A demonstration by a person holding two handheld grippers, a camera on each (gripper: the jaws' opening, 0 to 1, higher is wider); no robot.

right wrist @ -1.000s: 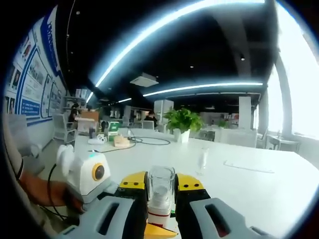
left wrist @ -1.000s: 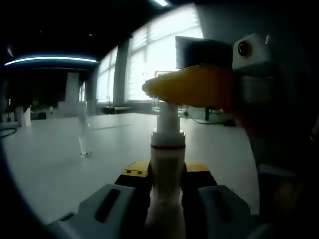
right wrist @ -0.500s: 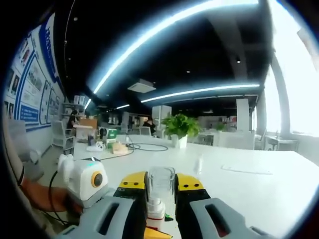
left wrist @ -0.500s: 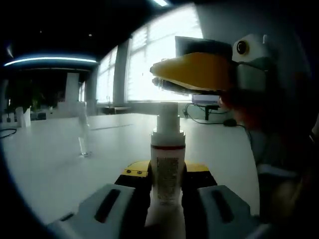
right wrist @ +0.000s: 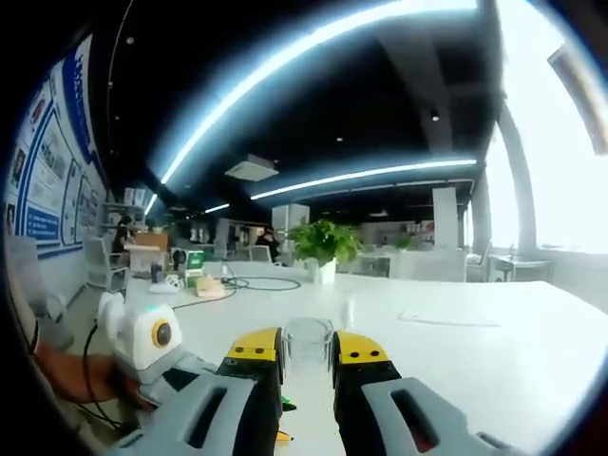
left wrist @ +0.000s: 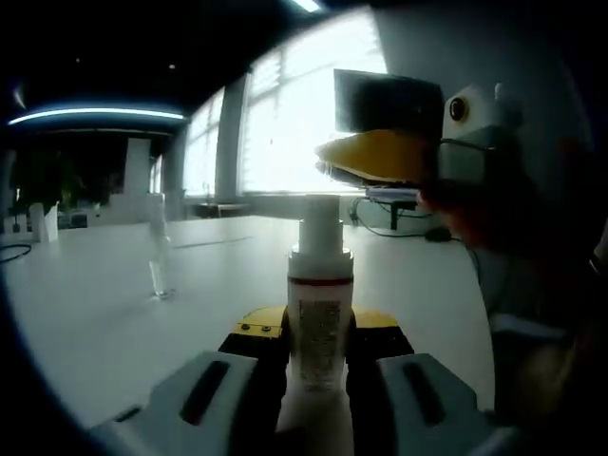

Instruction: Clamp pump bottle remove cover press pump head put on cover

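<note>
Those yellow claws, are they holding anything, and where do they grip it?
The left gripper clamps the white pump bottle around its body. The right gripper pinches the clear plastic cover by its sides.

One pump bottle (left wrist: 320, 313), one clear cover (right wrist: 306, 344), two grippers (left wrist: 318, 375) (right wrist: 306, 380), one white table (left wrist: 114, 304), one small clear tube standing on it (left wrist: 159, 256), one potted plant (right wrist: 321, 245), one wall of windows (left wrist: 285, 123).

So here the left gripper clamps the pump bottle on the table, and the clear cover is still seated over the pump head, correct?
Not quite. The left gripper does clamp the pump bottle, but the pump head is bare in the left gripper view. The clear cover is off, held in the right gripper, as the right gripper view shows.
</note>
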